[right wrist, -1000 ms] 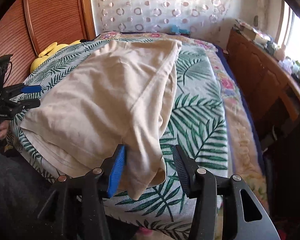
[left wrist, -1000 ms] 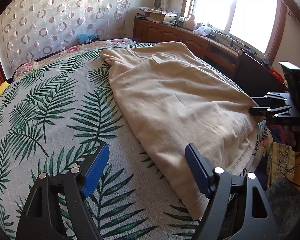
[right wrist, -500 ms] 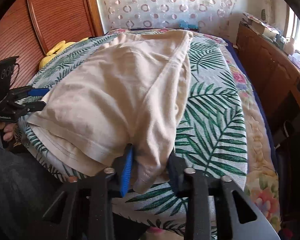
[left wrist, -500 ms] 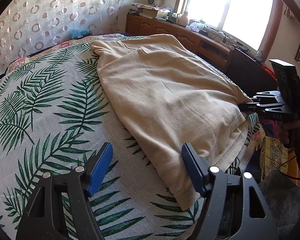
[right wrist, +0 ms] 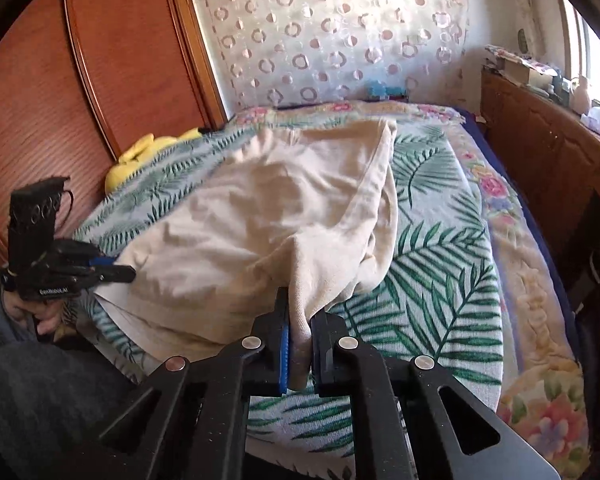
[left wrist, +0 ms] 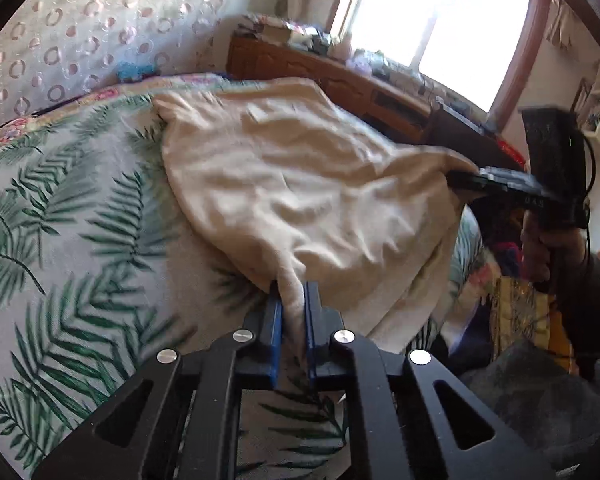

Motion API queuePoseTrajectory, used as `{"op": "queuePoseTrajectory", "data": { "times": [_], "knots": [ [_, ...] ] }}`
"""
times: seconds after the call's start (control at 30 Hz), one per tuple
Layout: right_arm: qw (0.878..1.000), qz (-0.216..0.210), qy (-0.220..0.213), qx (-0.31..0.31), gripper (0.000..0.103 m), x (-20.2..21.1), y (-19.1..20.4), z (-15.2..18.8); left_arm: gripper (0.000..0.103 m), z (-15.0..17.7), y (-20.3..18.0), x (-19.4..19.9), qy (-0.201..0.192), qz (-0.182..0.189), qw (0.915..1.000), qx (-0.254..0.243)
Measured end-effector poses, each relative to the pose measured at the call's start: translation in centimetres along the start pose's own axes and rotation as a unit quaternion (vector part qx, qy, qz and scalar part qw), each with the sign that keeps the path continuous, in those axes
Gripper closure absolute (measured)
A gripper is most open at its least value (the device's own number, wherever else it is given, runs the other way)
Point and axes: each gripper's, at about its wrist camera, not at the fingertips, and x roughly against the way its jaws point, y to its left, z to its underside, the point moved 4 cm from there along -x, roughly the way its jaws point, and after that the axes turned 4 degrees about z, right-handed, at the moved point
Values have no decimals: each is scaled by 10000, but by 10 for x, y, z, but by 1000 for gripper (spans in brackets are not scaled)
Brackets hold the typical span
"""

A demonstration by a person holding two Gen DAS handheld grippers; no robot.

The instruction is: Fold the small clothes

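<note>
A beige garment (left wrist: pixel 300 184) lies spread on the palm-leaf bedspread (left wrist: pixel 60 240); it also shows in the right wrist view (right wrist: pixel 268 216). My left gripper (left wrist: pixel 292 304) is shut on the garment's near left corner, cloth pinched between its blue pads. My right gripper (right wrist: pixel 300 320) is shut on the near right corner. Each gripper shows in the other's view, the right one (left wrist: pixel 460 178) and the left one (right wrist: pixel 128 274), both holding the near hem lifted off the bed.
A wooden headboard (right wrist: pixel 80 80) and a yellow soft toy (right wrist: pixel 140 156) are at the bed's left. A wooden dresser (left wrist: pixel 332 76) with clutter stands under the window. A patterned curtain (right wrist: pixel 340 40) hangs behind the bed.
Both grippers went from open beside the garment's near corners to shut on them. The near hem has risen off the bed and the cloth has wrinkled.
</note>
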Motion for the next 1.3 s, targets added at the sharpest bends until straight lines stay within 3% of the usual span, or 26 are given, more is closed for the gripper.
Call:
{"op": "queuePoseTrajectory", "data": {
  "times": [0.17,0.37,0.53,0.8,1.0,1.07,1.17,1.23,1.27,1.3],
  "knots": [
    [9991,-84,-422,-48,95,2,0,-24,93,-47,6,17,-586,-158,9982,5],
    [9965,-10,-817,-178,95,-17,-20,-69,94,-110,31,8,-828,-414,9957,-20],
    [9960,91,-884,-128,95,-49,-36,-111,94,-151,55,-2,-934,-570,9940,6],
    [9979,152,-618,-78,95,-115,-43,-147,94,-190,110,-47,-675,-828,9938,309],
    [9993,43,-289,-239,95,-138,-56,-164,94,-195,136,-88,-305,-942,9941,441],
    [9995,113,-169,-235,90,-144,-57,-164,94,-195,140,-98,-165,-928,9943,490],
    [9994,270,-184,-111,74,-141,-59,-171,82,-193,143,-101,-59,-978,9942,436],
    [9992,302,-253,-32,47,-126,-60,-169,60,-190,146,-94,-115,-1209,9917,419],
    [9993,259,-276,18,47,-120,-60,-166,56,-188,149,-90,-139,-1205,9916,441],
    [9993,233,-268,71,47,-116,-61,-163,46,-185,152,-86,-98,-1139,9924,455]
  ]
}}
